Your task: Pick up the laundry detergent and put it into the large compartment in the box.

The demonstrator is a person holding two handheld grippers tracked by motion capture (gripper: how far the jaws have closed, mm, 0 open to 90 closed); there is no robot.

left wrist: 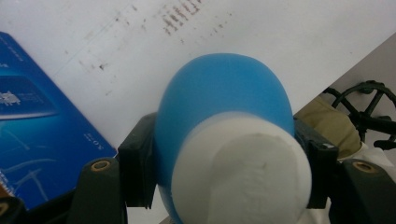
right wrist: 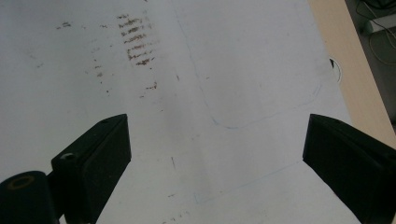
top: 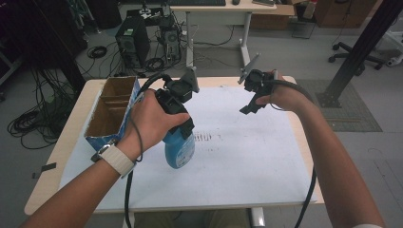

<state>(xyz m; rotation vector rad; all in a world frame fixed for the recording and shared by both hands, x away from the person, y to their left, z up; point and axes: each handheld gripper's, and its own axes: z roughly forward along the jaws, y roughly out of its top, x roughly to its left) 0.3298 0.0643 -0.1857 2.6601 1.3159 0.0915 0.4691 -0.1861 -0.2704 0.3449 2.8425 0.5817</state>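
Left gripper (top: pixel 183 135) clamped on a blue bottle (top: pixel 179 148), held above the white sheet (top: pixel 247 161) just right of the box (top: pixel 111 111); bottle's long axis near vertical, base down. Right gripper (top: pixel 247 108), jaws apart, empty, beyond over bare sheet.

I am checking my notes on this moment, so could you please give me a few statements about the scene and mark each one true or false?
1. The left hand-held gripper is shut on the blue bottle. True.
2. The right hand-held gripper holds the bottle's cap. False: its jaws stand wide apart with nothing between them, above the white sheet.
3. The cardboard box stands at the left of the table, open at the top. True.
4. The bottle lies flat inside the box. False: it hangs in the left gripper, beside the box.
5. The white sheet is spotless. False: it bears brownish smudges.
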